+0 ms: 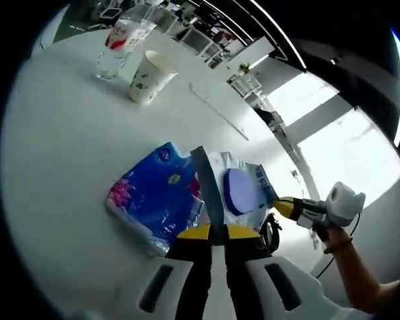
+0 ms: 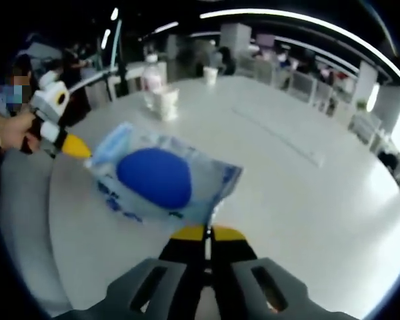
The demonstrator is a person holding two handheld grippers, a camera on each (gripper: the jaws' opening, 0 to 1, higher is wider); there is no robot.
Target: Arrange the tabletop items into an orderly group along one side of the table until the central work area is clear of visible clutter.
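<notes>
A clear plastic bag (image 1: 250,180) with a blue round pad inside hangs above the white table (image 1: 67,147), stretched between both grippers. My left gripper (image 1: 212,232) is shut on one edge of it, and my right gripper (image 1: 280,204) comes in from the right, shut on the opposite corner. In the right gripper view the same bag (image 2: 157,179) spreads out in front of my right gripper (image 2: 207,233), with the left gripper (image 2: 80,148) pinching its far corner. A blue flowered tissue pack (image 1: 153,197) lies on the table under the bag.
A paper cup (image 1: 150,75) and a clear water bottle (image 1: 123,37) stand together near the table's far edge. The same bottle (image 2: 151,75) and cup (image 2: 165,103) show in the right gripper view, with another cup (image 2: 210,75) beyond. A person's hand (image 2: 13,130) holds the left gripper.
</notes>
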